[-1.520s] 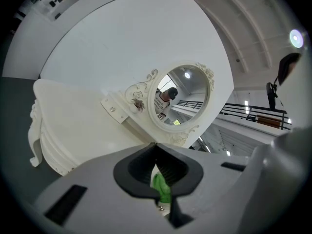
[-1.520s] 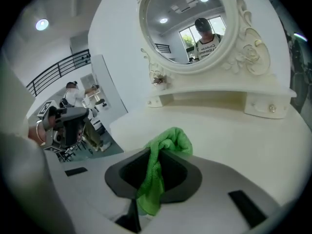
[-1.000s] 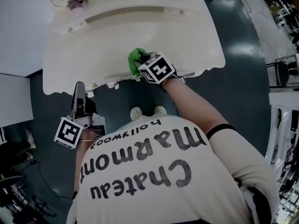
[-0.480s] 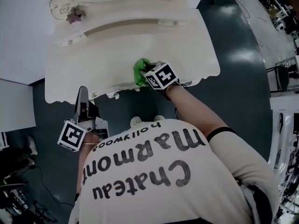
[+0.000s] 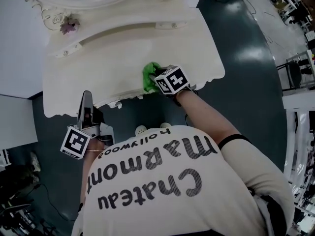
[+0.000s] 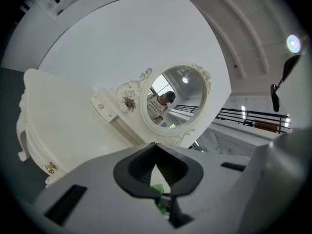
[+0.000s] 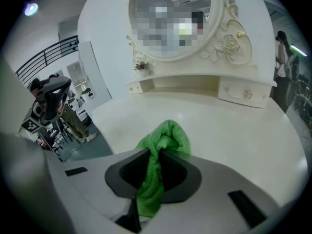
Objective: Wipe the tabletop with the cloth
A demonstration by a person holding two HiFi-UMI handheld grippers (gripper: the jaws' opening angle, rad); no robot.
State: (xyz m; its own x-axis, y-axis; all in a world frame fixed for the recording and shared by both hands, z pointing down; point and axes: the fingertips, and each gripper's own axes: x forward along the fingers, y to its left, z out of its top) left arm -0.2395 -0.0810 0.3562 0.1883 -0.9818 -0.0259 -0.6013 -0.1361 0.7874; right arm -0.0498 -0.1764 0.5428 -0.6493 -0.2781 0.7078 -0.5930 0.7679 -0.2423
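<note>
The right tool [image 7: 157, 154] is clenched on the green cloth [image 7: 165, 136]. The cloth's bunched end sticks out past the jaw tips and appears to rest on the white worktop [image 5: 123, 53] close to the front edge, at about 5 o'clock on the surface in the head view. The left tool [image 6: 156, 146] hangs off the worktop's front at 7 o'clock, its jaws pressed together on nothing and aimed up toward the oval mirror [image 6: 176, 97]. No dirt or wipe trail shows, so progress is hard to judge. Wiping looks under way at the near edge, and the broad middle, the left side and the back strip by the mirror are probably left to do.
</note>
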